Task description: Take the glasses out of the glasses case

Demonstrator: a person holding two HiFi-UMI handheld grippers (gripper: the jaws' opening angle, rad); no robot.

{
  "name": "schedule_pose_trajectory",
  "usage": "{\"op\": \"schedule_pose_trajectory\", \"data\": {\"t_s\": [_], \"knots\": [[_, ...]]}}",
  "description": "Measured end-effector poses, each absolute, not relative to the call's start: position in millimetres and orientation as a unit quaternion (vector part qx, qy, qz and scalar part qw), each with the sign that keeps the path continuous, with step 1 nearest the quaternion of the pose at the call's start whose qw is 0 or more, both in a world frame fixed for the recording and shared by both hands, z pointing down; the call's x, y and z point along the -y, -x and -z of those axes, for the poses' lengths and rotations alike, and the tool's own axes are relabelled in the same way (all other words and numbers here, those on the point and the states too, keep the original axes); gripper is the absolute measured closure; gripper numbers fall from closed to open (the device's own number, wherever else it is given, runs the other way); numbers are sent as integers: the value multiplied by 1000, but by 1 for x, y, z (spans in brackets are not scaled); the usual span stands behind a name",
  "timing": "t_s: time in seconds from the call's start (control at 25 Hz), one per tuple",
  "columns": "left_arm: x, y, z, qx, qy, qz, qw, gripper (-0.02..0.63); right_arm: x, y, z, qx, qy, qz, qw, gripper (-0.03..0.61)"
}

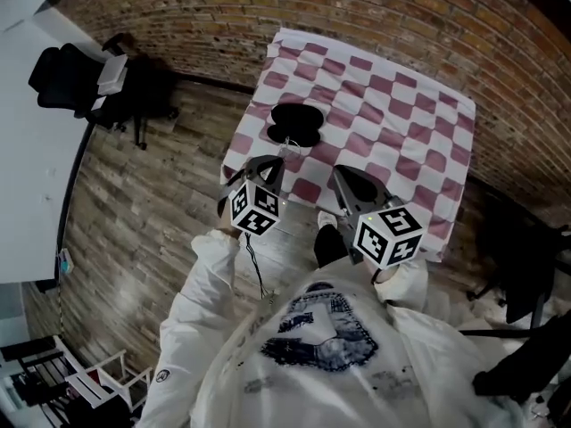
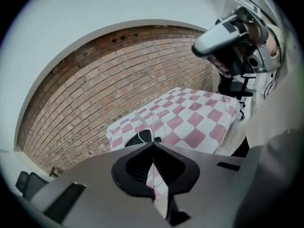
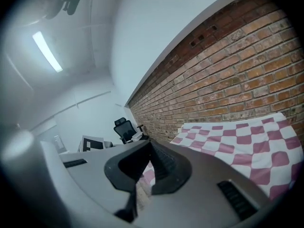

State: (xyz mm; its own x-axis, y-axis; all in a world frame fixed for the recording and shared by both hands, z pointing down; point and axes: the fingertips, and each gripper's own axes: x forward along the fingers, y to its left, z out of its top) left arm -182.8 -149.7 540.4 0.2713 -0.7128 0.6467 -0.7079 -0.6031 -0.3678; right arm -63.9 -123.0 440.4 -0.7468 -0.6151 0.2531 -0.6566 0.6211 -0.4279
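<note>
The black glasses case (image 1: 294, 125) lies open near the front left edge of the table with the pink-and-white checked cloth (image 1: 401, 141). Thin wire-framed glasses (image 2: 150, 125) hang just above and in front of the case (image 2: 137, 139), pinched at the tips of my left gripper (image 2: 153, 145), which is shut on them. In the head view the glasses (image 1: 289, 150) show as a faint wire shape ahead of the left gripper (image 1: 273, 164). My right gripper (image 1: 340, 176) hovers over the table's front edge, to the right of the case. Its jaws meet with nothing between them (image 3: 151, 144).
A red brick wall (image 1: 357, 12) runs behind the table. A black office chair (image 1: 76, 83) and a white desk (image 1: 27, 150) stand to the left on the wood floor. Another dark chair (image 1: 526, 266) stands to the right.
</note>
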Motion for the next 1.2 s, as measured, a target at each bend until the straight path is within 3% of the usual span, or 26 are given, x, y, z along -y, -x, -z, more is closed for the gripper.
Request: {"op": "schedule_pose_trajectory", "data": {"t_s": [0.2, 1.2], "knots": [[119, 181, -518, -485, 798, 356, -29, 600, 93, 65, -434, 908, -342, -240, 43, 565], [-8, 174, -387, -656, 732, 174, -55, 600, 5, 41, -374, 932, -332, -146, 19, 565]]}}
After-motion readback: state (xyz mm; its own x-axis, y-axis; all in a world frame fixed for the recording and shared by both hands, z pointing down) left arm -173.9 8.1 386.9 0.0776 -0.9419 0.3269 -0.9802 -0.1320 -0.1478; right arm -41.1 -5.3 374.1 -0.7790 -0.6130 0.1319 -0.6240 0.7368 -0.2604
